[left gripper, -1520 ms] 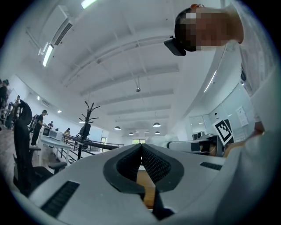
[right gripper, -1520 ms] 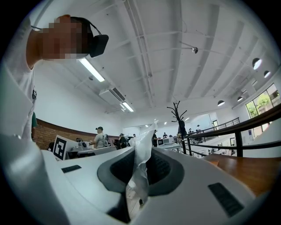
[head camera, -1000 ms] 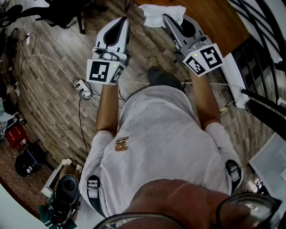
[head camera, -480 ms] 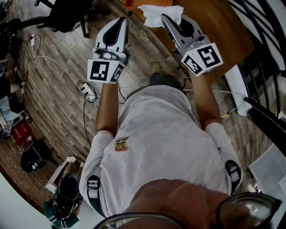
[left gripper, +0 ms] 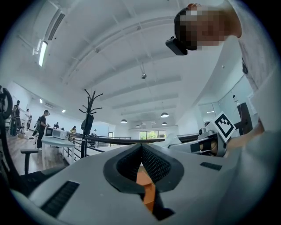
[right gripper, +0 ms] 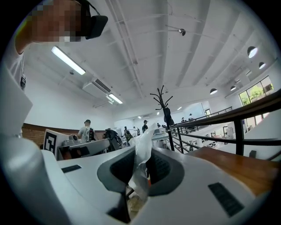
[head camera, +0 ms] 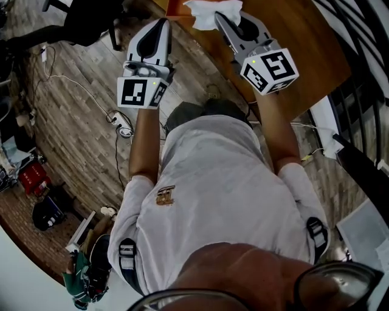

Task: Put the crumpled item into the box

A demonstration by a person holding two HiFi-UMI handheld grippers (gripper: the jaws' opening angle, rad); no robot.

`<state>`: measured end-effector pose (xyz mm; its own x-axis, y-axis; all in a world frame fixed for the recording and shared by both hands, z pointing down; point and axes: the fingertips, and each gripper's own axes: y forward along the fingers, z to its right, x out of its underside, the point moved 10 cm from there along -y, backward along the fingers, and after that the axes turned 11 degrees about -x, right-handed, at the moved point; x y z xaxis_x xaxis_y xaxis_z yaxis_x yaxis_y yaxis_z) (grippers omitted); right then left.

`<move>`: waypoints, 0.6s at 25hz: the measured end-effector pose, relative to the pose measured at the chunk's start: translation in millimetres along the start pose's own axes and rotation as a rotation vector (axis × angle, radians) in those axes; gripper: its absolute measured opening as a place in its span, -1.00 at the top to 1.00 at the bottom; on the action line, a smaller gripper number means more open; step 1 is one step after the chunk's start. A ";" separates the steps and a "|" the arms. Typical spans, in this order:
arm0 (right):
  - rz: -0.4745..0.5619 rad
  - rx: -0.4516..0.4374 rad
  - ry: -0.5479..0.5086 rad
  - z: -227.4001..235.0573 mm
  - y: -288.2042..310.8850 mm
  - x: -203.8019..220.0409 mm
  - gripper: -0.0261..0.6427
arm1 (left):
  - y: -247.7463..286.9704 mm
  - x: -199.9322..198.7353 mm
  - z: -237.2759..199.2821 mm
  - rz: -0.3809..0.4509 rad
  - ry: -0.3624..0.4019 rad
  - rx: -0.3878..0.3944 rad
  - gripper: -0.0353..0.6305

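Though crumpled, item (right gripper: 141, 154) lengthwise between jaws

The crumpled item (head camera: 209, 11) sits between the jaws of the right gripper (head camera: 220, 17), over the table (head camera: 304, 42). The left gripper (head camera: 163, 23) is left of the table, above the floor (head camera: 73, 121).

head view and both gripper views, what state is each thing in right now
left tongs, shut, nothing between them
right tongs, shut on the crumpled white item
crumpled white item, bunched up, pinched in the right tongs, its loose end sticking out past their tips
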<state>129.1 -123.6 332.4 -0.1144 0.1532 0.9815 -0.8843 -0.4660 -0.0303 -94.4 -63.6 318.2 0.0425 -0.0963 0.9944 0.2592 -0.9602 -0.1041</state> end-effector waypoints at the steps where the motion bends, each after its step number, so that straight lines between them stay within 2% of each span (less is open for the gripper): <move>1: -0.013 0.008 0.001 6.0 5.4 1.6 0.72 | 4.4 2.9 -2.3 -0.004 -0.002 -0.002 0.83; 15: -0.194 0.100 0.010 44.2 71.7 12.9 0.72 | 42.5 7.8 -42.7 -0.014 -0.010 0.048 0.83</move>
<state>84.2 -193.5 351.2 0.0490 0.2571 0.9652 -0.8410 -0.5106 0.1787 -124.2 -116.4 322.2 0.0484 -0.0795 0.9957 0.3060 -0.9477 -0.0906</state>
